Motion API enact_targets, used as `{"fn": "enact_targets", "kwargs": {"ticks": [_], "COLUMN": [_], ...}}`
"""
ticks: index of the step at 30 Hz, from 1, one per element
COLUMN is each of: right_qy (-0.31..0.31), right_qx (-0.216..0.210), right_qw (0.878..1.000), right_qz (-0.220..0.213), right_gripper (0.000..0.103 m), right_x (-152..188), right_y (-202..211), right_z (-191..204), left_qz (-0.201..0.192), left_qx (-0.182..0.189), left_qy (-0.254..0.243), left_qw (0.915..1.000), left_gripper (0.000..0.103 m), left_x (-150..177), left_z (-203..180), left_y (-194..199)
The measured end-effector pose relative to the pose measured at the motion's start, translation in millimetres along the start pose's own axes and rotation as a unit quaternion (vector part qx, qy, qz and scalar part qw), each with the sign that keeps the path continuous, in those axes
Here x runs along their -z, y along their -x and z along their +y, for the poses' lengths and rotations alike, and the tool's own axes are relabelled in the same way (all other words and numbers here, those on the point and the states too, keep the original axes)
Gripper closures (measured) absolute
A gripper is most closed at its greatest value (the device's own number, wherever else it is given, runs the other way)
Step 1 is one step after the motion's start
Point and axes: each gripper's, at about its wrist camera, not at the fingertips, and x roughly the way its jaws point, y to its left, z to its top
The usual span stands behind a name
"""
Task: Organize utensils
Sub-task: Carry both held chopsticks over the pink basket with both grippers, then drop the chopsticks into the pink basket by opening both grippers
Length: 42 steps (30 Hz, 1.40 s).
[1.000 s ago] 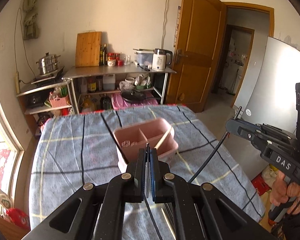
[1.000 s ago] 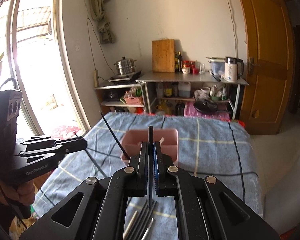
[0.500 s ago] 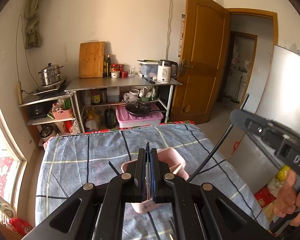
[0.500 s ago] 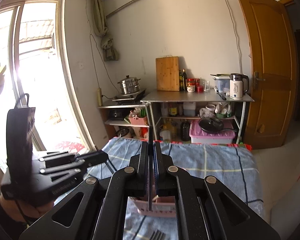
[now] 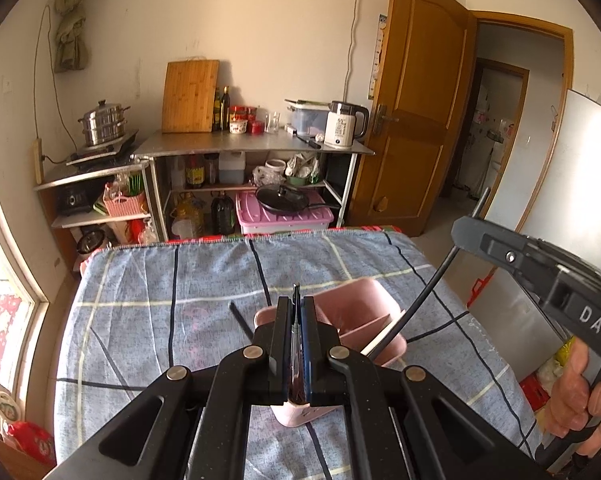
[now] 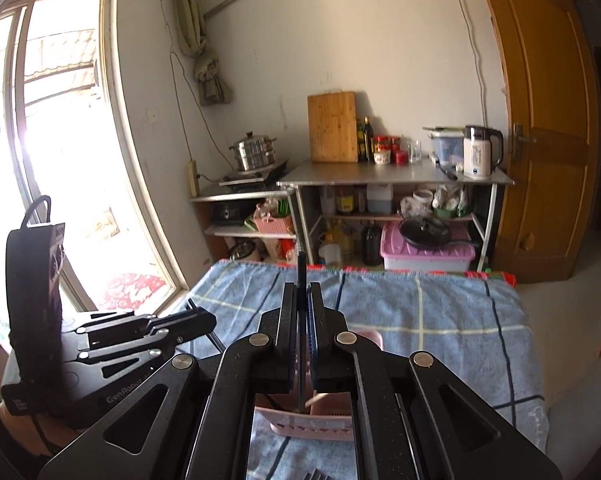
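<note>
L gripper (image 5: 296, 320), lower centre of its view, is closed tight on a thin dark utensil (image 5: 296, 300) whose tip pokes up between the fingers (type unclear). Just behind and under it sits the pink box (image 5: 356, 312) on the blue checked cloth (image 5: 140, 320); a black stick (image 5: 240, 320) lies on the cloth left of the box. R gripper (image 6: 302, 316), lower centre of its own view, is clamped on a black chopstick (image 6: 301, 276) standing upright w/ its low end over the box (image 6: 312, 424). Fork tines (image 6: 316, 475) show at bottom edge. In the L view, the chopstick (image 5: 424, 300) slants from right edge down into the box.
</note>
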Motion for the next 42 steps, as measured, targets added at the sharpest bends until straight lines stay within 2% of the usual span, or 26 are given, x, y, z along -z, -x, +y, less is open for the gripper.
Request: {"fn": "enact_targets", "kwargs": {"ticks": [10, 17, 26, 30, 36, 42], "right_qy": [-0.018, -0.013, -0.009, -0.015, -0.013, -0.017], "right_qx": [0.000, -0.001, 0.006, 0.005, 0.001, 0.012], "right_qw": [0.999, 0.998, 0.999, 0.999, 1.000, 0.999], "right_qz": [0.047, 0.068, 0.045, 0.031, 0.023, 0.031], "right_gripper": [0.098, 0.097, 0.083, 0.082, 0.081, 0.081], "right_x": [29, 36, 39, 45, 71, 109], "right_y": [-25, -26, 5, 27, 59, 82], "right_z": [-14, -19, -20, -20, -15, -13], "left_qz": [0.022, 0.016, -0.023, -0.036, -0.046, -0.038], "left_qx": [-0.004, -0.017, -0.011, -0.009, -0.007, -0.002], "left_qy": [0.009, 0.005, 0.020, 0.029, 0.026, 0.016], "left_qw": [0.9997, 0.9997, 0.9995, 0.9989, 0.9986, 0.9992], "left_gripper": [0.099, 0.099, 0.093, 0.093, 0.093, 0.093], "left_x": [23, 32, 42, 54, 86, 131], "left_z": [10, 11, 8, 6, -6, -30], "left_y": [-23, -18, 23, 46, 71, 87]}}
